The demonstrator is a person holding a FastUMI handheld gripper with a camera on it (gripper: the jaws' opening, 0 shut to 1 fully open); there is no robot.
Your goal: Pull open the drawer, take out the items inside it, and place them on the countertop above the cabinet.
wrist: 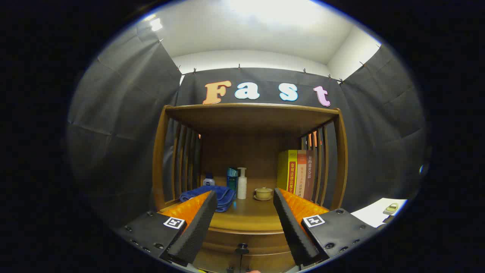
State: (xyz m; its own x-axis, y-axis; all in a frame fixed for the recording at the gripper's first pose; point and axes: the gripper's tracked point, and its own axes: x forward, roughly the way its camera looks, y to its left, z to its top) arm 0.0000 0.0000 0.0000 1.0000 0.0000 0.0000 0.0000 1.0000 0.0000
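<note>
Tongs [244, 218] stand wide open with nothing between the fingers, hanging in front of a wooden cabinet [343, 159] with slatted sides; the step in hand, as I judge it, is the approach to the drawer, not yet touched. Drawer [242, 242] sits shut just below the counter [248, 218] edge, low between the two fingers, and its small dark knob [241, 249] lies between and slightly below the fingertips; what is inside cannot be told while it is closed.

To do this well, I would tip the tongs down so the knob comes level with the fingertips, centre it in the gap, then close both fingers on its stem rather than its face, since a small round knob will likely slip from a shallow pinch; the pull should run straight out along the drawer's travel, slow and level, because a sideways drag may jam the drawer or rock the cabinet.

Counter already carries a folded blue towel [221, 197] just beyond the left finger, a small dark-capped bottle [208, 180] behind it, a teal box [232, 182], a white pump bottle [242, 184] and a small lidded cup on a saucer [263, 193] near the middle, with upright books [297, 172] against the right slats; the bare patch nearest the front edge looks the safest landing place for whatever comes out, so keep the drawer's opening wide enough for the tongs to reach in from above.
</note>
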